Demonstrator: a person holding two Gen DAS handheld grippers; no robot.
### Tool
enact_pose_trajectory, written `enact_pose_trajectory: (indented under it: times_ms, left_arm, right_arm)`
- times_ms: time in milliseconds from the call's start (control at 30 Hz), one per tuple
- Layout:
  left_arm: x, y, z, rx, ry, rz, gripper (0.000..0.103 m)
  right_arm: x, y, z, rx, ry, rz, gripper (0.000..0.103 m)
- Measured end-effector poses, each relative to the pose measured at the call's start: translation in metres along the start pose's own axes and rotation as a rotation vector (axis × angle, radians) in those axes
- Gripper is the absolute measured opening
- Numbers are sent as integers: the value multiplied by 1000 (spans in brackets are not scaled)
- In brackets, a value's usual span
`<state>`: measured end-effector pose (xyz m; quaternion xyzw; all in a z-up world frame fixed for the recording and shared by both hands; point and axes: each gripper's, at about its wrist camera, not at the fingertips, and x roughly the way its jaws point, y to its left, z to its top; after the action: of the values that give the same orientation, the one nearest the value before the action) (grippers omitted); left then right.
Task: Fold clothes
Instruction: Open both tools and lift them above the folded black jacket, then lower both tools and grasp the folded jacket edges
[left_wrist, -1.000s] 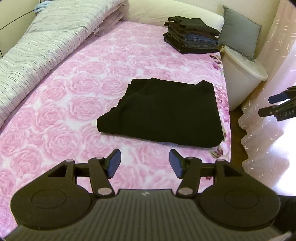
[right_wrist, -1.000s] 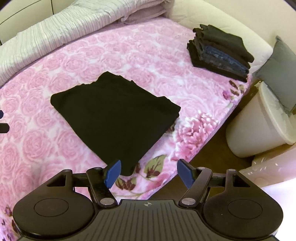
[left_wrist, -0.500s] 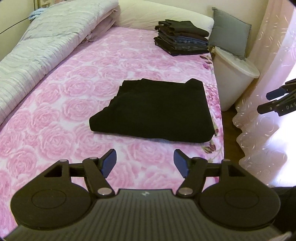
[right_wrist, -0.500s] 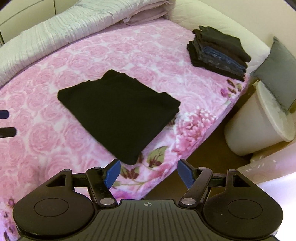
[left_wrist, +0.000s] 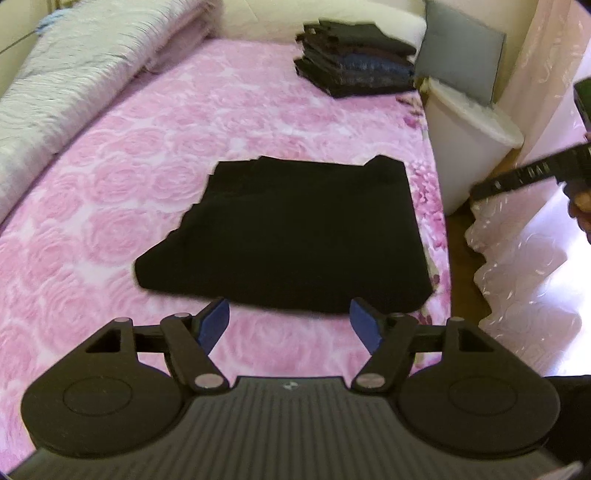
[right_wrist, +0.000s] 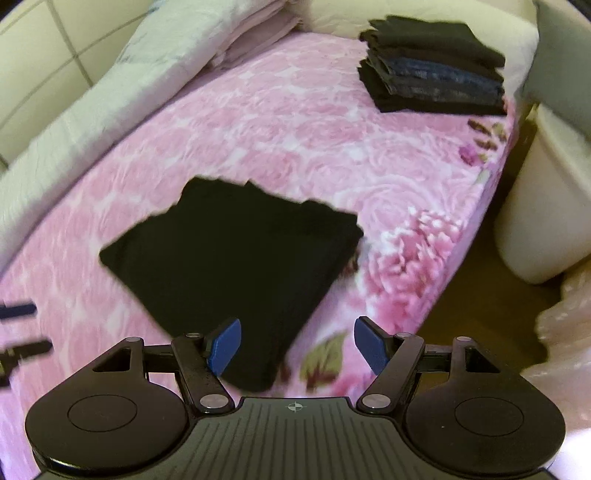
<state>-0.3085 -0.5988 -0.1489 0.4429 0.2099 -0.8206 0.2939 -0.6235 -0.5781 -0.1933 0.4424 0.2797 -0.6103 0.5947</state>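
Both cameras blurring now, closing in on black garment versus half second ago; garment lying same, folded flat rectangle near bed's right edge

Reading: either going in for another fold, or lifting finished piece toward stack

Left to right:
- rolled quilt lying along far left
- left gripper hanging wide open, empty, at garment's near edge
- folded stack sitting well apart at head
- white bin standing beside bed
- right gripper gaping wide, empty, over near corner

Nothing blocking garment
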Motion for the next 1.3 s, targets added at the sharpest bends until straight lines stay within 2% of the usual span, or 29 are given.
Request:
enact_pose_trajectory:
  times_ms: [67,167,233,333,367,533,633,667,700,733,767,800,867,933,967,1033,1100,1133,1167,1200,1300]
  left_arm:
    - [28,-1,24,35,48,35,69]
    - [77,10,70,86,93,37,69]
    - [113,28,101,88,115,-12,68]
    - [161,57,137,68,124,-140,63]
    - [177,64,146,83,139,-159,62]
    - [244,78,168,178,223,-192,61]
    - [265,84,166,156,249,-236,60]
    - [268,87,165,136,244,-240,58]
    - [269,90,163,96,231,-232,45]
    - [268,94,162,45,216,-204,36]
    - [260,99,162,10,194,-203,18]
    - [252,104,162,-23,171,-206,0]
    - [232,111,162,-55,114,-206,0]
    - [217,113,163,-32,81,-195,0]
    - [213,114,163,-20,72,-192,0]
    - [223,115,160,0,108,-211,1]
    - [235,111,160,47,165,-226,8]
    - [236,110,162,78,165,-232,14]
    - [236,108,163,108,163,-240,31]
    - [236,109,166,118,152,-256,42]
    - [245,110,181,109,148,-338,40]
  right_arm:
    - [24,-20,17,29,6,32,72]
    - [60,-47,37,44,19,76,72]
    - [80,-61,47,38,24,100,71]
    - [106,-76,52,41,23,150,71]
    - [113,-79,52,50,27,169,71]
    - [134,-90,52,81,44,241,69]
    - [134,-90,55,93,36,257,57]
    - [134,-90,57,97,33,262,49]
    - [134,-91,58,102,31,268,43]
    - [134,-91,59,106,28,273,29]
    - [134,-91,60,110,25,278,20]
    - [134,-91,61,114,23,284,18]
    - [135,-91,63,123,17,294,10]
    - [135,-91,65,131,12,305,9]
    - [135,-92,67,135,9,311,9]
    - [142,-95,65,159,27,307,9]
    - [150,-98,63,184,48,302,10]
    - [154,-100,61,196,58,299,11]
    - [158,-102,60,209,69,296,13]
    - [162,-104,59,221,79,294,14]
    - [160,-101,60,179,78,276,21]
